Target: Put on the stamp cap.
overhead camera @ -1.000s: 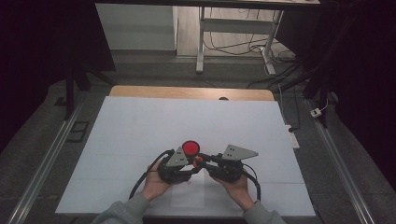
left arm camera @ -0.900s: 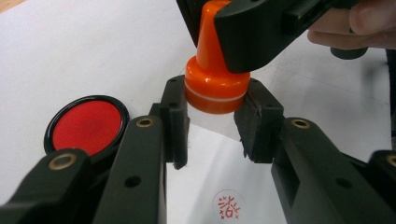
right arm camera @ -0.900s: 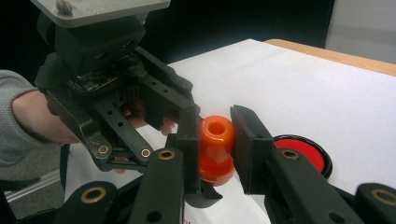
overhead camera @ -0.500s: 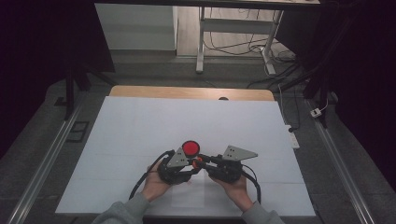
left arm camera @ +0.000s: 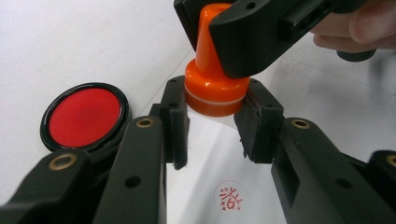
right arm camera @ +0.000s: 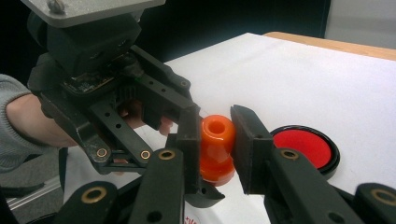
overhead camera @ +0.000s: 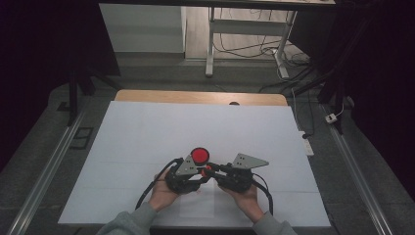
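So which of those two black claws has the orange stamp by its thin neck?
The right gripper: its jaws pinch the stamp at the narrow top. The left gripper clamps the wide base instead.

Worktop [overhead camera: 147, 127]: white sheet cover, flat, w/ faint fold lines. Bare wood strip [overhead camera: 161, 96] along far edge; small dark spot [overhead camera: 234, 103] on it, can't tell what.

Metal rail [overhead camera: 46, 171] runs along worktop's left side, second rail [overhead camera: 357, 171] along the right, both on grey floor [overhead camera: 381, 147].

Dark sq. plate [overhead camera: 80, 137] on floor just left of worktop.

Off the right edge: white power strip [overhead camera: 307, 144], close to the cover. White plug [overhead camera: 333, 118] farther right, lead trailing off.

Bkgd: white frame legs [overhead camera: 210, 49] standing on floor, loose black cables [overhead camera: 244, 46] tangled between them. Pale panel [overhead camera: 142, 29] at left of the frame. Surroundings dark, no detail.
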Tool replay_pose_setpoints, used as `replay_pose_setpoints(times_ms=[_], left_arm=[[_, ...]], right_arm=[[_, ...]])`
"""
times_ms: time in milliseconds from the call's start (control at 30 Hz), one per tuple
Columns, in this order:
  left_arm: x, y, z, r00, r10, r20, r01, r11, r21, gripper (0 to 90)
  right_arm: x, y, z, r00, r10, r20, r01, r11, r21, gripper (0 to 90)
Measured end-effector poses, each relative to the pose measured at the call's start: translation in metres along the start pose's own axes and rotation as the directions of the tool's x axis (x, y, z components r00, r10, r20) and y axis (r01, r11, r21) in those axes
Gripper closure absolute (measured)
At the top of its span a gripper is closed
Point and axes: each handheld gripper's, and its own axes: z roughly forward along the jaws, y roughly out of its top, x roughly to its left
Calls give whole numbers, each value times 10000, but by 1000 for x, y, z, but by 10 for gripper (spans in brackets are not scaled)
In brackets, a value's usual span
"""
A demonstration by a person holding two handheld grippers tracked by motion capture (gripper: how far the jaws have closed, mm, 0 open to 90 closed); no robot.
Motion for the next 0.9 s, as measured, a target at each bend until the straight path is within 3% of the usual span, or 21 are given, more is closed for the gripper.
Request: replay_pose_setpoints(times_ms=[400,700,900], left_arm=[[0,-3,1,10000,-63,-39,63,9998,176,655],[2,-5,3,9999,-165,-1,165,9998,-116,651],[3,-6,6,9998,-206,16,206,9998,-39,643]], right_arm=[[1,-6,4,9999,97,105,-96,9998,-149,732],[-2,-3,3,9999,126,90,-127,9999,31,728],[-2,-3,4,9998,51,188,-54,9999,129,727]])
